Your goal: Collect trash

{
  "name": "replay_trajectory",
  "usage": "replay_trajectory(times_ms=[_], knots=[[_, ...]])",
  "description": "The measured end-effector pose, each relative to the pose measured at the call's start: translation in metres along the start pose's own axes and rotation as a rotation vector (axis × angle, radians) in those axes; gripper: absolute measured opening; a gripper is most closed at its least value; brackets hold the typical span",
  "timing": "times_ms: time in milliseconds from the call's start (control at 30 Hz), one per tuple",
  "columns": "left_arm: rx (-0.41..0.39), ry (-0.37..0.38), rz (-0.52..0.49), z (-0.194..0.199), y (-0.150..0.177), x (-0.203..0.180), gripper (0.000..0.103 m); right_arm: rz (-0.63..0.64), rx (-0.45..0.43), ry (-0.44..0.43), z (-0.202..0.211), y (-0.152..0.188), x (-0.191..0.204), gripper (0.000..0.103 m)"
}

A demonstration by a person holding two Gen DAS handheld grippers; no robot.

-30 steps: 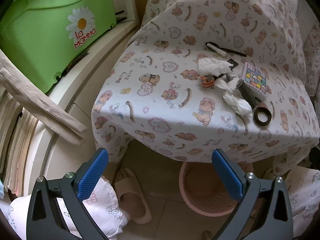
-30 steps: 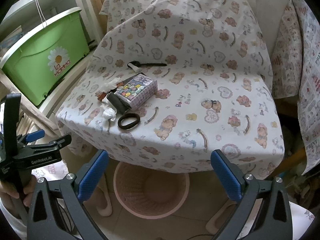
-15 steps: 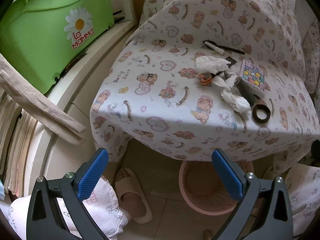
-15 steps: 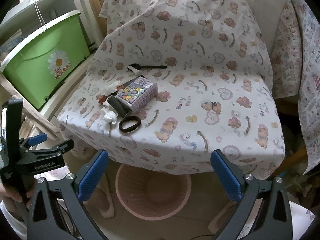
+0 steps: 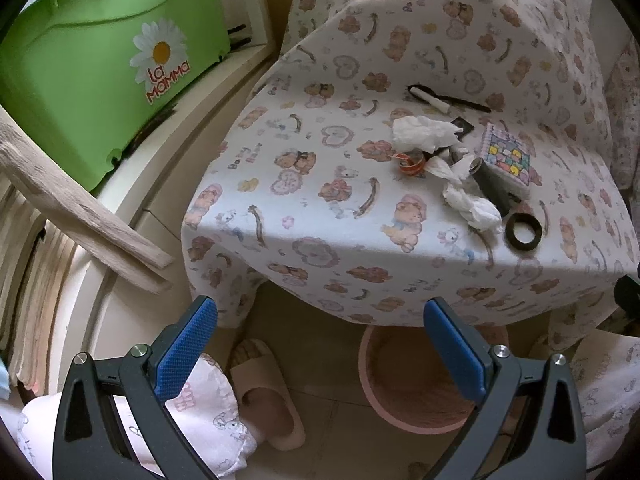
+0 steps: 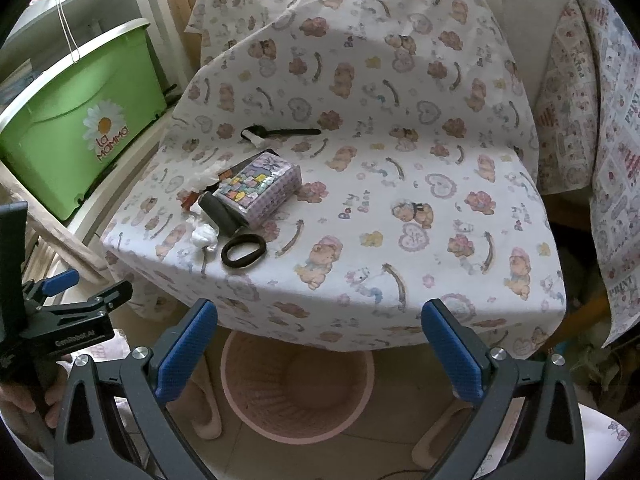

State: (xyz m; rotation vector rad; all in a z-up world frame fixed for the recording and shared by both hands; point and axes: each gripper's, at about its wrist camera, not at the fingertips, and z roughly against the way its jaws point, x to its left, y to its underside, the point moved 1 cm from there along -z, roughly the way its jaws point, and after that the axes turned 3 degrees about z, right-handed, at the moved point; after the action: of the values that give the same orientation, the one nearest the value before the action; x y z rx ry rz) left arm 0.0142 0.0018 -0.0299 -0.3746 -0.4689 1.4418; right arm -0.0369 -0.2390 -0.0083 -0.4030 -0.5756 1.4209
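Tissues (image 5: 474, 206) beside the patterned box (image 5: 506, 154) could drag non-trash along, since both claws, left (image 5: 320, 344) and right (image 6: 319, 346), hang wide open and empty.

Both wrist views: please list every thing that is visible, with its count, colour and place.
crumpled tissues: two or more, white, on the table's left part
orange scrap: one, beside the tissues
patterned box: one, pastel, on the table
dark cylinder: one, against the box
black ring: one, near the table's front edge
black-handled tool: one, behind the box
basket: one, pink, on the floor under the table
green bin: one, on a shelf, left
left gripper: open, empty
right gripper: open, empty
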Motion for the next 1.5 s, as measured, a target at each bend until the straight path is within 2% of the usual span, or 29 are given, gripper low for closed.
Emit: replay_trajectory(times_ms=[167, 300, 500, 600, 733, 767, 833, 867, 1000, 1033, 1067, 1133, 1200, 1367, 1400, 1433, 1467, 1500], knots=[[-0.001, -0.002, -0.029, -0.001, 0.001, -0.007, 0.102, 0.013, 0.008, 0.011, -0.002, 0.001, 0.001, 0.103], [-0.046, -0.017, -0.08, 0.003, 0.001, -0.018, 0.102, 0.028, 0.006, 0.011, -0.002, 0.002, 0.003, 0.103], [-0.046, -0.014, -0.068, -0.004, -0.004, -0.021, 0.101, 0.076, 0.014, 0.001, -0.001, 0.002, 0.011, 0.103], [-0.053, 0.012, -0.04, -0.006, -0.006, -0.02, 0.097, 0.081, 0.017, -0.005, -0.001, 0.003, 0.012, 0.103], [-0.064, 0.037, -0.014, -0.008, -0.01, -0.019, 0.083, 0.075, 0.031, -0.018, -0.004, 0.003, 0.011, 0.101], [-0.067, 0.034, -0.013, -0.009, -0.011, -0.019, 0.079, 0.081, 0.033, -0.022, -0.005, 0.003, 0.011, 0.099], [-0.08, 0.031, 0.007, -0.009, -0.013, -0.017, 0.071, 0.099, 0.038, -0.032, -0.005, 0.003, 0.012, 0.088], [-0.096, 0.032, 0.018, -0.007, -0.013, -0.015, 0.07, 0.103, 0.041, -0.036, -0.006, 0.003, 0.012, 0.085], [-0.158, 0.019, 0.044, -0.002, -0.018, -0.01, 0.07, 0.102, 0.068, -0.087, -0.009, 0.004, 0.014, 0.057], [-0.158, 0.037, 0.047, -0.003, -0.02, -0.01, 0.068, 0.099, 0.069, -0.082, -0.01, 0.003, 0.015, 0.048], [-0.156, 0.061, 0.048, -0.003, -0.022, -0.009, 0.061, 0.104, 0.068, -0.075, -0.011, 0.002, 0.017, 0.044], [-0.139, 0.09, 0.06, -0.005, -0.026, -0.009, 0.054, 0.141, 0.086, -0.075, -0.014, -0.003, 0.024, 0.031], [-0.121, 0.098, 0.078, -0.009, -0.028, -0.007, 0.052, 0.166, 0.103, -0.099, -0.015, -0.01, 0.029, 0.028], [-0.083, 0.132, 0.116, -0.014, -0.032, -0.002, 0.052, 0.254, 0.073, -0.128, -0.025, -0.032, 0.05, 0.029], [-0.078, 0.163, 0.141, -0.014, -0.033, 0.001, 0.053, 0.27, 0.069, -0.122, -0.029, -0.033, 0.053, 0.038], [-0.073, 0.188, 0.161, -0.015, -0.034, 0.004, 0.054, 0.276, 0.064, -0.108, -0.035, -0.034, 0.056, 0.058], [-0.072, 0.2, 0.177, -0.015, -0.035, 0.007, 0.057, 0.265, 0.055, -0.097, -0.041, -0.035, 0.057, 0.064], [-0.077, 0.185, 0.183, -0.016, -0.035, 0.009, 0.057, 0.246, 0.04, -0.1, -0.045, -0.035, 0.056, 0.066]])
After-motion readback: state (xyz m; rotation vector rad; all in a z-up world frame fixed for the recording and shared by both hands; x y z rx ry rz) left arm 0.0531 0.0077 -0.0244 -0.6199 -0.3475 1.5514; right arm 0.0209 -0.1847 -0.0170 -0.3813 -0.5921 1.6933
